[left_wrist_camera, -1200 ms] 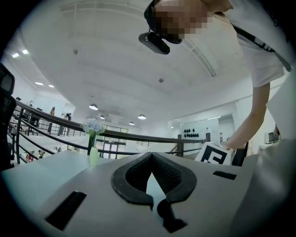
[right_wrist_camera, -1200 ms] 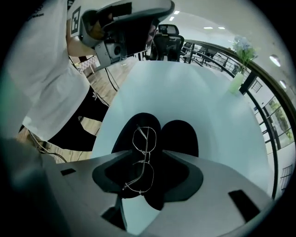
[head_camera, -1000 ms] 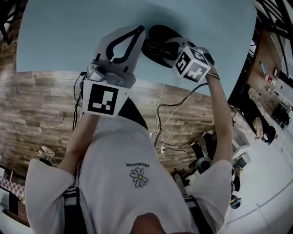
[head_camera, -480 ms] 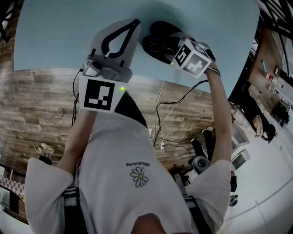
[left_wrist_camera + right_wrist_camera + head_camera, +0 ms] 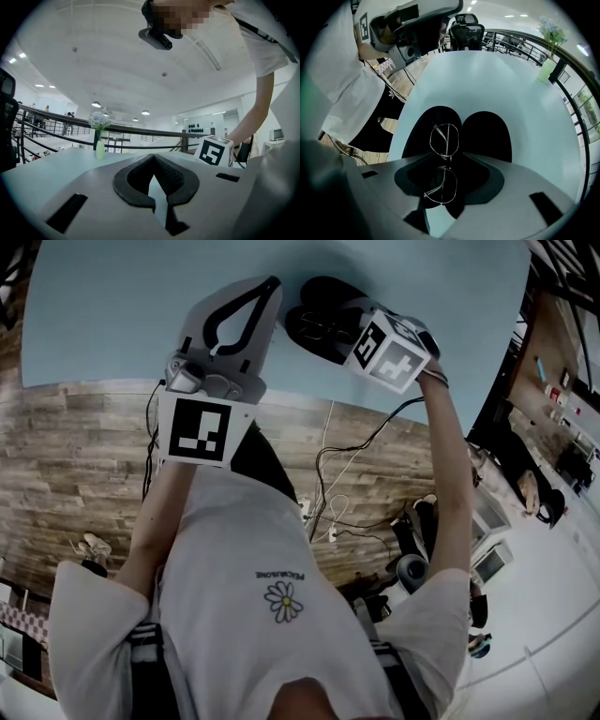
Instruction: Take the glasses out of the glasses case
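Observation:
A black glasses case lies open on the pale blue table, both halves flat. Thin wire-rimmed glasses rest in its left half; in the head view the glasses show faintly inside the case. My right gripper points steeply down over them. Its jaws are closing, still apart, with the bridge of the glasses between the tips and no pad pressing on it. My left gripper is held level above the table, left of the case, tips together and empty; the left gripper sees only table ahead.
A pale green vase with flowers stands at the table's far side, seen also as the vase ahead of the left gripper. Black office chairs and a railing lie beyond the table. Cables trail over the wooden floor.
The left gripper has drifted slightly left, away from the case. The right gripper stays over the glasses in the open case.

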